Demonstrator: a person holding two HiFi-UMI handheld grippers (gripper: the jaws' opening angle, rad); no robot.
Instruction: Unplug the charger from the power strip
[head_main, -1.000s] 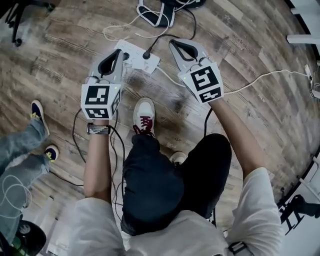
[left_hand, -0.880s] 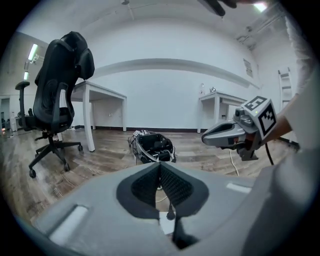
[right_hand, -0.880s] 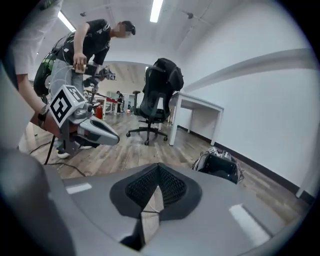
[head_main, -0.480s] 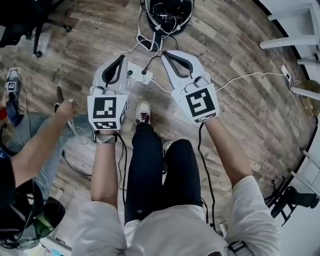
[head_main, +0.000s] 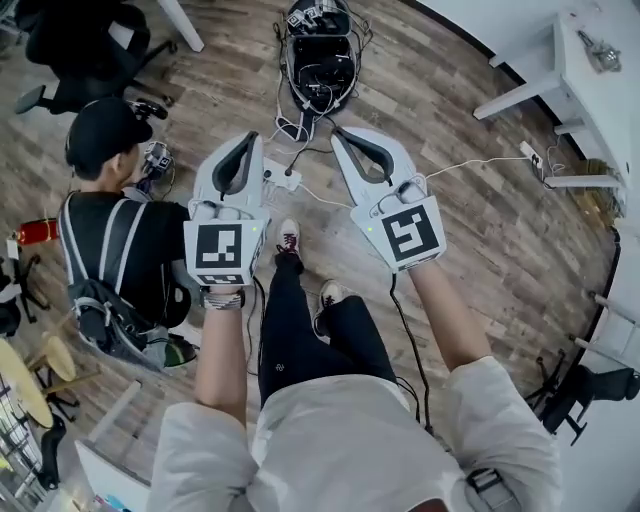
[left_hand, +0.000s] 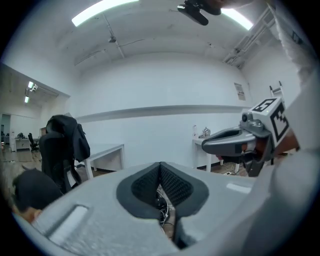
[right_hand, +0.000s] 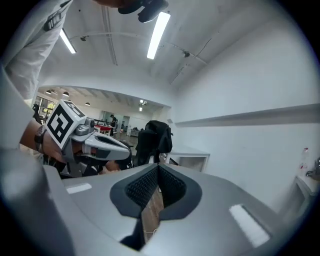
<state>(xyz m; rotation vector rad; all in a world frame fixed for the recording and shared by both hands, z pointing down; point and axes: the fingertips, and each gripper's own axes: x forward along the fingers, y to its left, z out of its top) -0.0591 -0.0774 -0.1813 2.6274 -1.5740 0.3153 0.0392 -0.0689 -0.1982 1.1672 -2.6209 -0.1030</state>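
Both closed and empty, the grey left gripper (head_main: 249, 139) and grey right gripper (head_main: 339, 133) hang well above the white plastic power strip (head_main: 281, 179). Tugging its black charger plug (head_main: 292, 171) with the strip unbraced may drag the strip along.

Grey grippers and chequered marker cubes above a streaked wooden floor

The left gripper (head_main: 248, 140) and right gripper (head_main: 340, 134) are pale grey with black, ribbed pads, and each carries a marker cube (head_main: 222, 248) printed with black squares on white. The floor (head_main: 480, 230) is plank-patterned, its grain streaked brown and grey. On it lies a white power strip (head_main: 282, 180) with a black cable (head_main: 300, 155) running from it. The wearer has a white shirt (head_main: 340, 450), black trousers (head_main: 300, 335) and white shoes (head_main: 288, 238). A second person (head_main: 120, 230) wears a black cap and a black top crossed by grey straps. The table (head_main: 600, 95) is white.
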